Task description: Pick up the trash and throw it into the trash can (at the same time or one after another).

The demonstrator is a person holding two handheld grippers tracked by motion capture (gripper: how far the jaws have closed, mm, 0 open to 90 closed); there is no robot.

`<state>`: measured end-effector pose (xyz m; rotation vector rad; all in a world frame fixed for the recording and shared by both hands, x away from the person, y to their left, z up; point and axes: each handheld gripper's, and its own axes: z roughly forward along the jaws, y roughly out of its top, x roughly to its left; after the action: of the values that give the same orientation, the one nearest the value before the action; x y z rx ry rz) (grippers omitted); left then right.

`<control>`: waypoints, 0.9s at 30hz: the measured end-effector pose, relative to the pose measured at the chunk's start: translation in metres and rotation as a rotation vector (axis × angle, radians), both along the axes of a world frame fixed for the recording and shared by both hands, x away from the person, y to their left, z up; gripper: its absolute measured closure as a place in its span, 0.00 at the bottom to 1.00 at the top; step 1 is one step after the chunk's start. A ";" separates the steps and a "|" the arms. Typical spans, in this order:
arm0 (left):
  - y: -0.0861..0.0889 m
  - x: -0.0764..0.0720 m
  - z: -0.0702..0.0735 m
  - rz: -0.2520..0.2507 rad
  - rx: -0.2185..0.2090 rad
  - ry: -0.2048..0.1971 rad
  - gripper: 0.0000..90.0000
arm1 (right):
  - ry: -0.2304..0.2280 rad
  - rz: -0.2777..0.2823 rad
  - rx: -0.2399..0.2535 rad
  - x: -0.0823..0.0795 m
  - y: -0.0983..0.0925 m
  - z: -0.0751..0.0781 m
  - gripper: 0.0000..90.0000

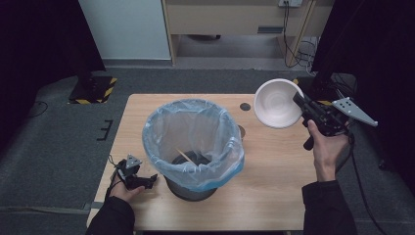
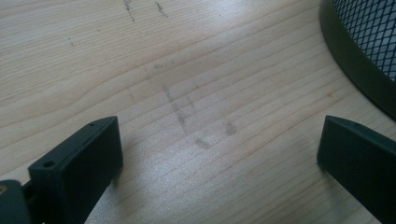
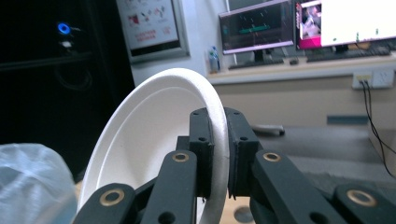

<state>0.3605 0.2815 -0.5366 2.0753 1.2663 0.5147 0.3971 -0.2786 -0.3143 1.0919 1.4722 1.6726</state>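
Observation:
A white foam bowl (image 1: pixel 277 103) hangs tilted above the table's far right corner, its hollow facing the camera. My right gripper (image 1: pixel 299 101) is shut on its rim; in the right gripper view the bowl (image 3: pixel 149 140) stands on edge with the gripper (image 3: pixel 218 154) pinching the rim between both jaws. A black mesh bin with a pale blue liner bag (image 1: pixel 193 142) stands mid-table, a thin stick (image 1: pixel 184 155) lying inside. My left gripper (image 1: pixel 152 179) rests low on the table left of the bin, open; in its own view the gripper (image 2: pixel 219 149) frames bare wood.
The wooden table (image 1: pixel 274 171) has two dark round holes (image 1: pixel 245 106) near the bin's far right. The bin's dark base (image 2: pixel 359 70) curves in at the upper right of the left gripper view. Cables trail off the right gripper. Monitors sit on a far desk (image 3: pixel 299 65).

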 end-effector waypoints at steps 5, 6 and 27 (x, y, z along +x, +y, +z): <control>0.000 0.000 0.000 0.000 0.000 0.000 0.00 | -0.053 0.028 0.009 -0.010 0.006 0.014 0.93; 0.000 0.000 0.000 0.000 0.000 0.000 0.00 | -0.062 0.034 0.012 -0.012 0.007 0.016 0.93; 0.000 0.000 0.000 0.000 0.000 0.000 0.00 | -0.167 0.164 0.100 -0.033 0.033 0.051 0.93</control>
<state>0.3605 0.2816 -0.5366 2.0752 1.2662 0.5146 0.3644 -0.2452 -0.2634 0.8788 1.4156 1.9197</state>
